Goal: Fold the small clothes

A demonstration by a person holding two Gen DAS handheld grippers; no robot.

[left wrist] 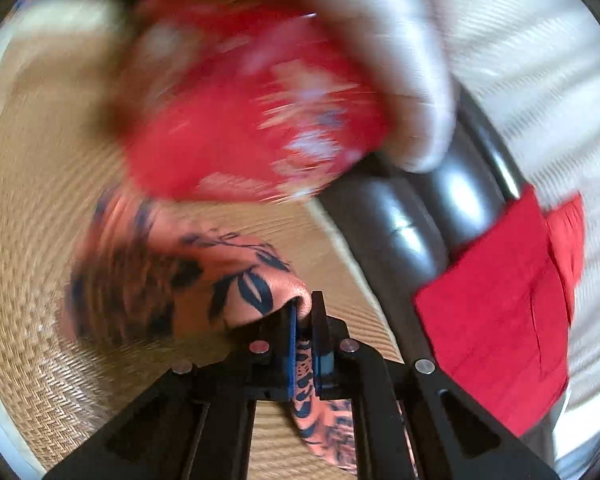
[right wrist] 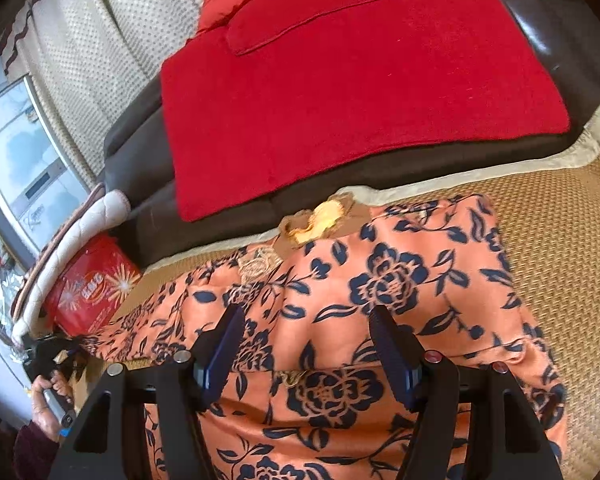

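An orange garment with dark blue flowers (right wrist: 380, 280) lies spread on a woven straw mat (right wrist: 572, 248). My right gripper (right wrist: 306, 322) is open just above it, with nothing between the fingers. My left gripper (left wrist: 305, 312) is shut on an edge of the same garment (left wrist: 204, 280); the cloth bunches to the left of the fingers and hangs down between them. The left wrist view is blurred by motion. The left gripper and the hand holding it also show at the lower left of the right wrist view (right wrist: 50, 356).
A dark leather sofa (right wrist: 140, 160) with a red blanket (right wrist: 340, 100) runs along the mat's far edge. A red bag (right wrist: 92, 288) and a white quilted roll (right wrist: 80, 224) lie at the left. Patterned curtains (right wrist: 80, 40) hang behind.
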